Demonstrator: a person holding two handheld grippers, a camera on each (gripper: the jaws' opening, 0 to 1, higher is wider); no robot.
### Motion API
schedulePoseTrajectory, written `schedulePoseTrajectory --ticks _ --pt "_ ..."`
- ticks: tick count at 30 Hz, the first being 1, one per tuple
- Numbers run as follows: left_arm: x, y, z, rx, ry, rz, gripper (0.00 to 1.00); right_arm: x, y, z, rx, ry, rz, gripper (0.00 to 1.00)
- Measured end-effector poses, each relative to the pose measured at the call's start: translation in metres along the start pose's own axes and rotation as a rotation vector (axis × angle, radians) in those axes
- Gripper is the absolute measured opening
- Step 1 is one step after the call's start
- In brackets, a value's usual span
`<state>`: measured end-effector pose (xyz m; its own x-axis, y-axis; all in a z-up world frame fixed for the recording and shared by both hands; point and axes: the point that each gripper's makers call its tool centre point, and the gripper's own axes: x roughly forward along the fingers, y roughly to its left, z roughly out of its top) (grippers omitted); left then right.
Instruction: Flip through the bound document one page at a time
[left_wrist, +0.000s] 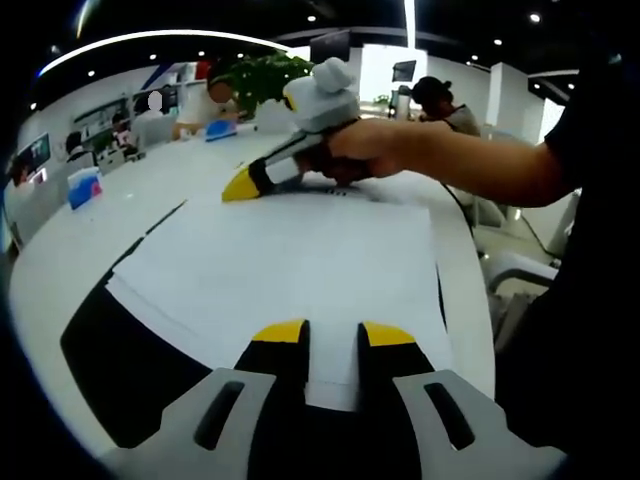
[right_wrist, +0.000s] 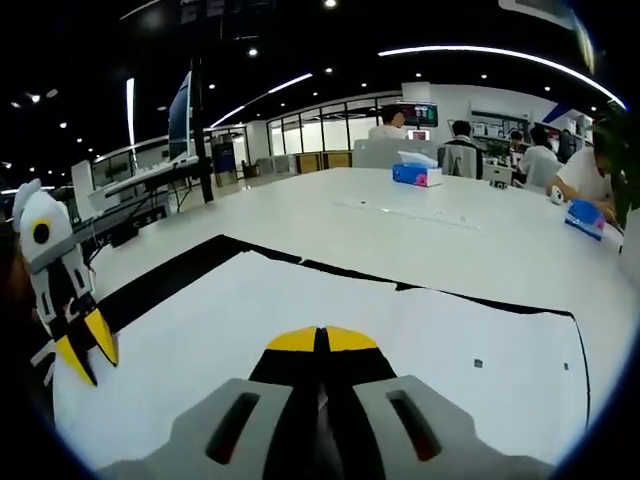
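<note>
The bound document (left_wrist: 290, 250) lies flat on the white table, a blank white page facing up with black showing around its edges. My left gripper (left_wrist: 334, 332) is open at the near edge, and a strip of white page shows in the gap between its yellow-tipped jaws. My right gripper (left_wrist: 240, 187), held by a hand, is at the far edge with its yellow tips down on the paper. In the right gripper view the right gripper (right_wrist: 322, 340) is shut, its tips together over the document (right_wrist: 420, 340). The left gripper (right_wrist: 85, 352) enters from the left, its jaws apart.
The white table (right_wrist: 450, 225) stretches far beyond the document. A blue tissue box (right_wrist: 415, 175) and another blue box (left_wrist: 85, 187) stand on it, with a green plant (left_wrist: 260, 75) further off. Several people sit at the far side. A chair (left_wrist: 510, 270) stands by the table's edge.
</note>
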<state>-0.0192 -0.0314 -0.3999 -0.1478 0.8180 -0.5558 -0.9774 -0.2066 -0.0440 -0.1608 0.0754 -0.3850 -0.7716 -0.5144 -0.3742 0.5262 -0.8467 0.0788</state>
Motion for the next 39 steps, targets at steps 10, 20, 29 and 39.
schedulePoseTrajectory --ticks 10,20,29,39 --pt "0.0 -0.001 0.0 0.0 0.002 0.011 0.22 -0.024 0.02 -0.009 -0.051 -0.031 -0.024 0.02" --pt "0.0 -0.003 0.0 -0.009 -0.019 0.004 0.22 -0.055 0.04 -0.022 -0.068 -0.044 -0.038 0.02" --pt "0.001 -0.006 0.0 -0.015 -0.018 0.001 0.23 -0.075 0.054 -0.034 -0.088 -0.037 -0.061 0.02" --pt "0.0 -0.006 0.0 -0.009 -0.018 0.001 0.23 -0.097 0.073 -0.049 -0.028 -0.042 -0.072 0.02"
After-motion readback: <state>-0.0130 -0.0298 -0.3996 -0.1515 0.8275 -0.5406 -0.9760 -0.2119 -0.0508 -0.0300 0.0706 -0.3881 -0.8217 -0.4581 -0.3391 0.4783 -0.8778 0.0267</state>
